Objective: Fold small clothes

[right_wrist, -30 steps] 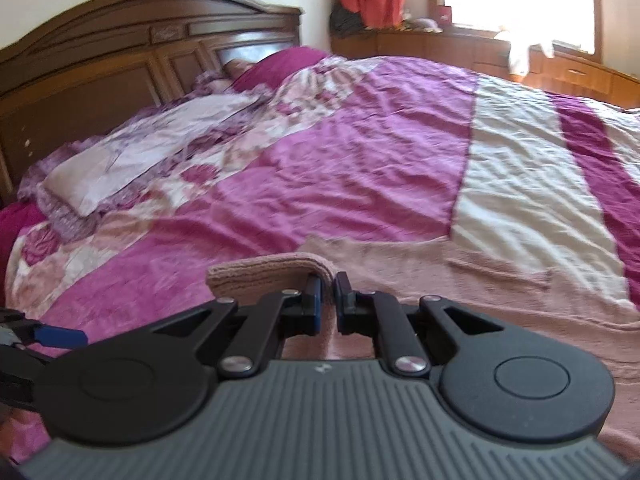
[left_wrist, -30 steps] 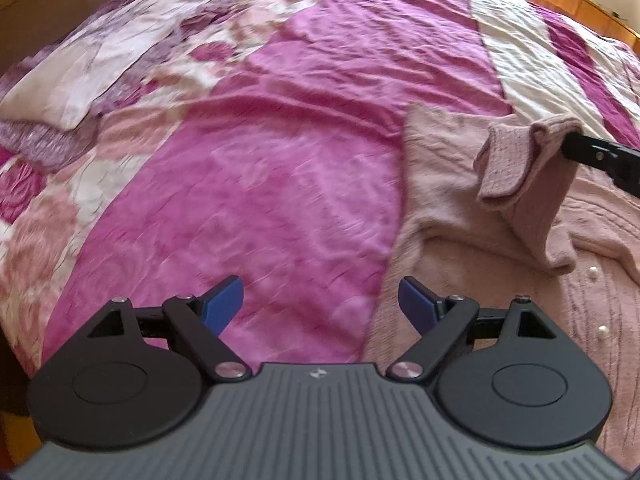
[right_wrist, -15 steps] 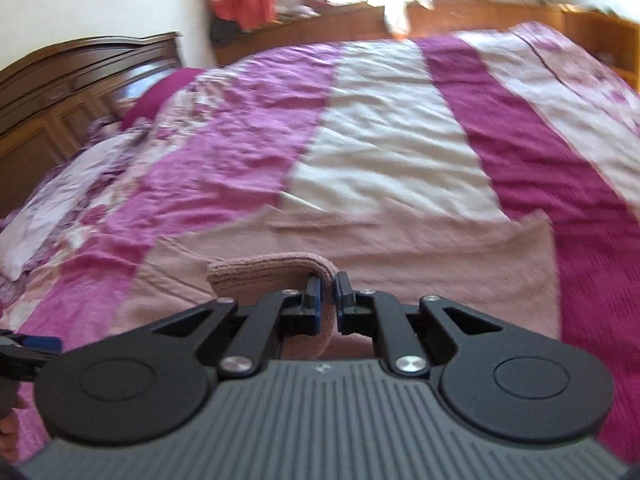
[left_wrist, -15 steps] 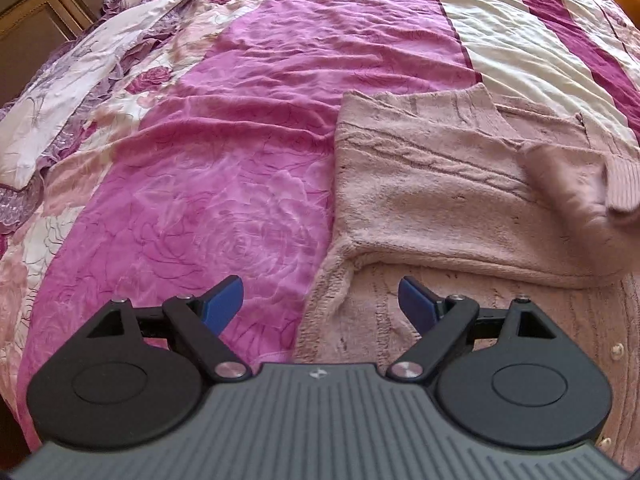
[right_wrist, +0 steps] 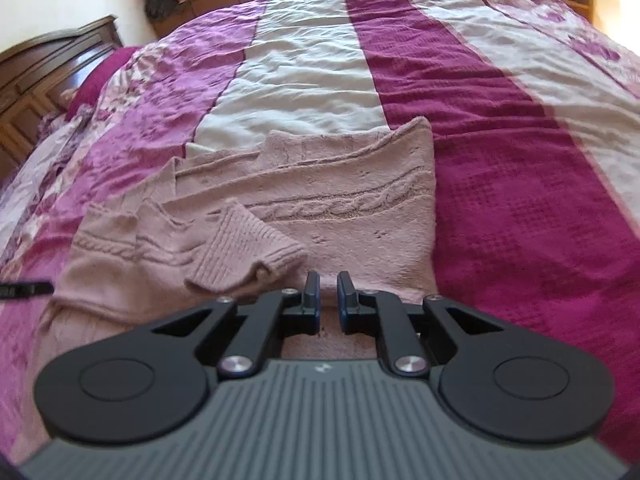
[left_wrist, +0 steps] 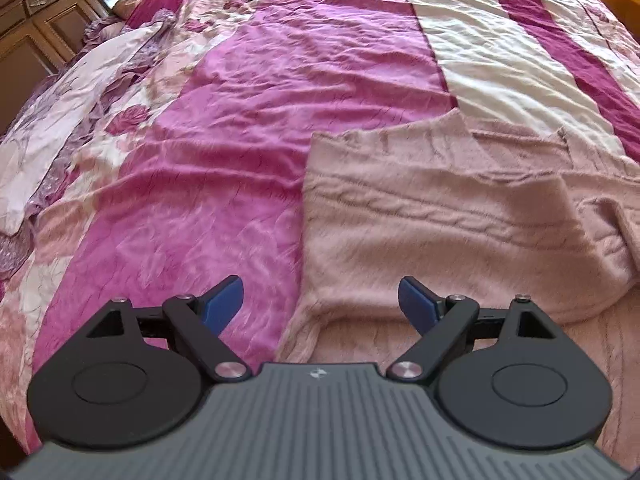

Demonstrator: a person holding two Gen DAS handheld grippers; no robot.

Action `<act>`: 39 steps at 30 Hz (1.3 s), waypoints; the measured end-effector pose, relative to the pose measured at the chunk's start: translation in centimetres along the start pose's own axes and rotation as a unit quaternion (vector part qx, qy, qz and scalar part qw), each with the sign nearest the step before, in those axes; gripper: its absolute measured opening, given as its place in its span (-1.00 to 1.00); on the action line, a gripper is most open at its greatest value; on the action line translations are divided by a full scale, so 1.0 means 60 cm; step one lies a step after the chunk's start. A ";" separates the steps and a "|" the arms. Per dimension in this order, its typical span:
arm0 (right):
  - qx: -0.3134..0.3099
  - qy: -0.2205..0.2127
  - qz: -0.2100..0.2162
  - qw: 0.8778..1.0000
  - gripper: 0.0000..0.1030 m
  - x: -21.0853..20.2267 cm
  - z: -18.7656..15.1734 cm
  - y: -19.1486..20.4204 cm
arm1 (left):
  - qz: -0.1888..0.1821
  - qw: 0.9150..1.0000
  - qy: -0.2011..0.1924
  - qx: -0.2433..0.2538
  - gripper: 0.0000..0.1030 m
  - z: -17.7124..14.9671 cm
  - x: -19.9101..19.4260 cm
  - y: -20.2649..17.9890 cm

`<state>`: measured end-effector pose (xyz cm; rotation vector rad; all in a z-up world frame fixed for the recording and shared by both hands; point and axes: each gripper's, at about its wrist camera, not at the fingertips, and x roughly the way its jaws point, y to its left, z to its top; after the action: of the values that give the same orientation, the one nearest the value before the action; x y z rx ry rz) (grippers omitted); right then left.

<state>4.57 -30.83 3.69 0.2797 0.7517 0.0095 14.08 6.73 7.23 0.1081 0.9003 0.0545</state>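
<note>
On the bed (left_wrist: 248, 92), the pink cardigan (left_wrist: 432, 216) lies flat, its folded cuff (right_wrist: 248, 252) just left of your narrowly parted, empty right tool (right_wrist: 328, 292), while your wide-open, empty left tool (left_wrist: 320, 300) straddles its left edge.

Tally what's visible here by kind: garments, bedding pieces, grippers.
Garments: 1, pink knit cardigan
Bedding: 2, striped bedspread, pillow
Grippers: 2, left gripper, right gripper
Total: 5
</note>
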 end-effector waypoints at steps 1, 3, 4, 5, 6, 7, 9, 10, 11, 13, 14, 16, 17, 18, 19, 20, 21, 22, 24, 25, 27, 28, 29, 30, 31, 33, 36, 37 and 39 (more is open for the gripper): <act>-0.013 -0.001 0.001 1.000 -0.52 -0.008 0.001 0.001 | -0.003 1.000 -0.001 0.000 0.73 0.005 0.003 -0.004; -0.051 -0.013 0.001 0.999 0.36 -0.024 0.004 0.011 | -0.008 1.000 -0.003 0.002 0.73 0.014 0.010 -0.012; -0.068 -0.022 0.003 0.997 0.42 -0.032 0.006 0.017 | -0.009 1.000 -0.005 0.004 0.73 0.017 0.014 -0.018; -0.092 -0.032 0.005 0.995 0.40 -0.038 0.007 0.025 | -0.010 1.000 -0.006 0.007 0.73 0.020 0.017 -0.023; -0.118 -0.034 0.011 0.992 0.38 -0.042 0.010 0.036 | -0.010 1.000 -0.007 0.009 0.73 0.022 0.021 -0.027; -0.142 -0.035 0.017 0.989 0.38 -0.043 0.012 0.046 | -0.011 1.000 -0.007 0.012 0.73 0.024 0.025 -0.031; -0.192 -0.035 0.029 0.980 0.37 -0.039 0.012 0.067 | -0.011 1.000 -0.007 0.015 0.73 0.026 0.032 -0.036; -0.217 -0.032 0.033 0.975 0.37 -0.035 0.011 0.077 | -0.011 1.000 -0.006 0.016 0.73 0.026 0.035 -0.039; -0.245 -0.031 0.038 0.968 0.37 -0.028 0.008 0.089 | -0.012 1.000 -0.006 0.017 0.73 0.025 0.037 -0.040; -0.285 -0.028 0.042 0.957 0.37 -0.014 0.004 0.107 | -0.014 1.000 -0.006 0.016 0.73 0.023 0.041 -0.041; -0.305 -0.024 0.039 0.951 0.37 -0.005 0.000 0.116 | -0.015 1.000 -0.006 0.017 0.73 0.022 0.043 -0.041; -0.331 -0.018 0.032 0.943 0.35 0.013 -0.003 0.124 | -0.018 1.000 -0.009 0.017 0.73 0.019 0.045 -0.041; -0.344 -0.014 0.028 0.939 0.35 0.021 -0.006 0.126 | -0.018 1.000 -0.011 0.019 0.73 0.018 0.046 -0.042; -0.350 -0.016 0.025 0.936 0.25 0.025 -0.010 0.125 | -0.018 1.000 -0.014 0.020 0.73 0.017 0.046 -0.042; -0.356 -0.018 0.026 0.934 0.11 0.028 -0.011 0.124 | -0.019 0.999 -0.018 0.022 0.73 0.016 0.046 -0.043; -0.359 -0.014 0.028 0.933 -0.34 0.032 -0.010 0.122 | -0.019 0.999 -0.023 0.024 0.73 0.016 0.046 -0.043; -0.353 -0.010 0.031 0.935 -0.84 0.033 -0.007 0.119 | -0.020 0.999 -0.027 0.027 0.73 0.016 0.046 -0.045; -0.338 -0.004 0.039 0.940 -0.90 0.034 0.000 0.114 | -0.020 0.999 -0.031 0.030 0.73 0.017 0.046 -0.046; -0.295 -0.012 0.058 0.954 -0.90 0.020 0.021 0.100 | -0.020 0.998 -0.041 0.037 0.73 0.020 0.047 -0.052; -0.281 -0.020 0.063 0.957 -0.90 0.012 0.032 0.096 | -0.020 0.998 -0.046 0.041 0.73 0.022 0.049 -0.055; -0.236 -0.041 0.073 0.968 -0.91 -0.010 0.063 0.083 | -0.018 0.997 -0.055 0.045 0.73 0.026 0.056 -0.061; -0.209 -0.050 0.078 0.974 -0.91 -0.021 0.080 0.073 | -0.016 0.997 -0.058 0.045 0.73 0.029 0.062 -0.065; -0.186 -0.055 0.079 0.978 -0.91 -0.029 0.095 0.062 | -0.012 0.997 -0.059 0.045 0.73 0.031 0.069 -0.067; -0.161 -0.058 0.078 0.982 -0.91 -0.033 0.109 0.049 | -0.008 0.997 -0.060 0.043 0.73 0.033 0.076 -0.070; -0.143 -0.060 0.073 0.985 -0.91 -0.032 0.119 0.037 | -0.004 0.997 -0.061 0.041 0.73 0.035 0.084 -0.071; -0.118 -0.058 0.049 0.990 -0.91 -0.022 0.133 0.010 | 0.004 0.997 -0.065 0.034 0.73 0.037 0.098 -0.072; -0.080 -0.032 0.017 0.996 -0.92 0.014 0.135 -0.032 | 0.013 0.998 -0.061 0.016 0.73 0.040 0.119 -0.069; -0.077 -0.027 0.002 0.997 -0.92 0.026 0.130 -0.042 | 0.012 0.998 -0.060 0.009 0.73 0.040 0.125 -0.067; -0.072 -0.016 -0.033 0.997 -0.92 0.056 0.118 -0.061 | 0.012 0.998 -0.060 -0.004 0.73 0.041 0.136 -0.064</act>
<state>11.44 -35.73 5.42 0.1177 0.7250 -0.0038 21.06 3.49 1.94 0.1139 0.7785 0.0737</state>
